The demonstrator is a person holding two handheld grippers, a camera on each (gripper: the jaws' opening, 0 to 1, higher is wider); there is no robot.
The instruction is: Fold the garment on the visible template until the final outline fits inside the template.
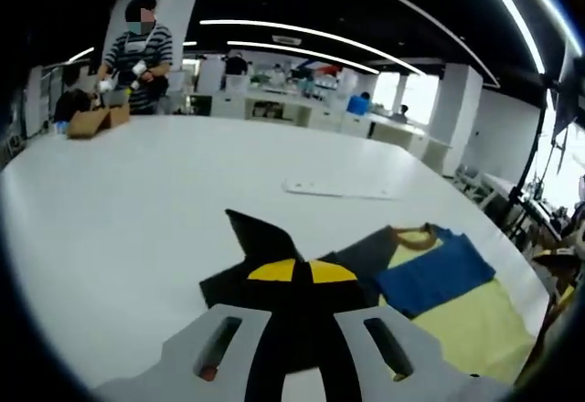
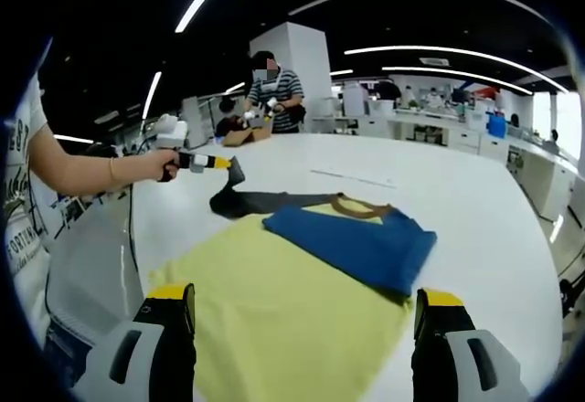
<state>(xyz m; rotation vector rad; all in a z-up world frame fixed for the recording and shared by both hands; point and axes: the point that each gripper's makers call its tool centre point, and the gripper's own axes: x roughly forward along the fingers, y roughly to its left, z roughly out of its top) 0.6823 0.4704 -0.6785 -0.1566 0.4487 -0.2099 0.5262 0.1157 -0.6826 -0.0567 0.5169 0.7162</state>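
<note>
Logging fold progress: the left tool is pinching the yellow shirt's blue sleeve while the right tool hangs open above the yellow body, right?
Not quite. In the right gripper view, the left tool pinches the dark grey sleeve, not the blue sleeve. The right tool does hang open above the yellow body.

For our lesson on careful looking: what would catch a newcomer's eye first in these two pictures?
First, the yellow garment spread on the white table, with a blue sleeve folded across it near the brown collar. Next, the left hand-held gripper, shut on the dark sleeve at the garment's far left. Behind the table stands a person in a striped shirt, beside a cardboard box.
</note>
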